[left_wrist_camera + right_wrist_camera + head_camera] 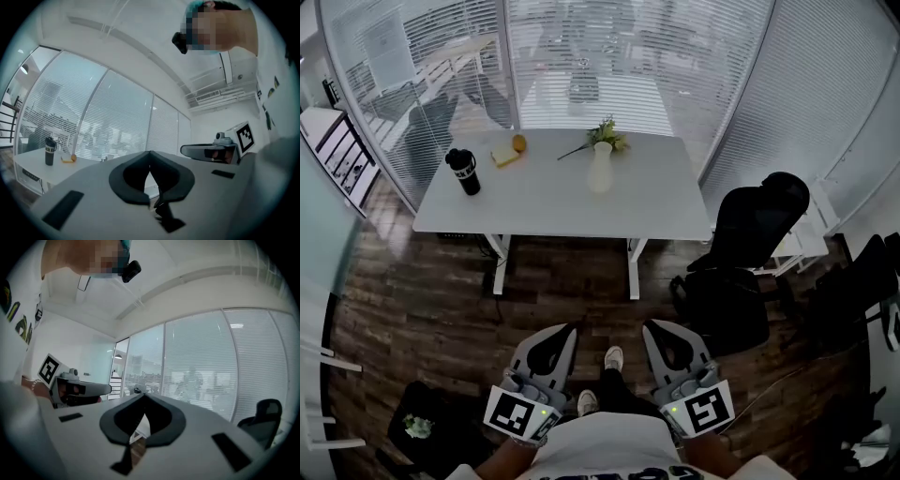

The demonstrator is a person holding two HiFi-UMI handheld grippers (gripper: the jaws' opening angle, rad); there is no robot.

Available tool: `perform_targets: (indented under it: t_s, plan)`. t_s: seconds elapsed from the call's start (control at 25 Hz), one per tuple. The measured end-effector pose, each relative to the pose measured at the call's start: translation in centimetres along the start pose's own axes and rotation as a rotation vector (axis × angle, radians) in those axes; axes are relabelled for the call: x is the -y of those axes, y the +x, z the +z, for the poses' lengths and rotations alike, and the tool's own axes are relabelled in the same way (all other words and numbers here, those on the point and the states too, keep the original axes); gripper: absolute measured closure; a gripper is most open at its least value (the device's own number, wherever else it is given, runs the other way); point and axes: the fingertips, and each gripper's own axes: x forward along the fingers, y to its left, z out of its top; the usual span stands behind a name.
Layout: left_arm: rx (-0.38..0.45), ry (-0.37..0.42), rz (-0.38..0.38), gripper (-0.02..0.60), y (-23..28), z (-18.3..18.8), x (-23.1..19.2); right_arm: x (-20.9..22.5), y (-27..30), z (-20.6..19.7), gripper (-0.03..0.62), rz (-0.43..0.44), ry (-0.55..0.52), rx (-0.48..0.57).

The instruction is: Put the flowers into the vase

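My left tongs [566, 331] are pinched fully together with nothing between them. The right tongs [652, 327] match them, closed and empty. Both are held level above the wooden floor [422, 319], close to my body. Well ahead of them stands the white tabletop [544, 199]. The pale vase [600, 169] is upright on it, ahead and between the two tongs, and the flowers [606, 134] lie just beyond it. A black tumbler [463, 172] stands ahead-left of the left tongs, and an office chair [752, 225] ahead-right of the right tongs.
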Motion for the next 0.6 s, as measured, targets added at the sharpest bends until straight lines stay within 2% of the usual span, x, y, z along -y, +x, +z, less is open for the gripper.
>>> perform_targets:
  t_s: [0.28, 0.6]
  plan:
    - [-0.005, 0.006, -0.01, 0.569, 6.8, -0.1, -1.9, 6.0, 3.6, -0.9, 0.583, -0.011, 0.001, -0.001]
    - [-0.021, 0.019, -0.002, 0.569, 16.3, 0.1, -3.9, 13.9, 8.5, -1.0, 0.583, 0.02, 0.02, 0.006]
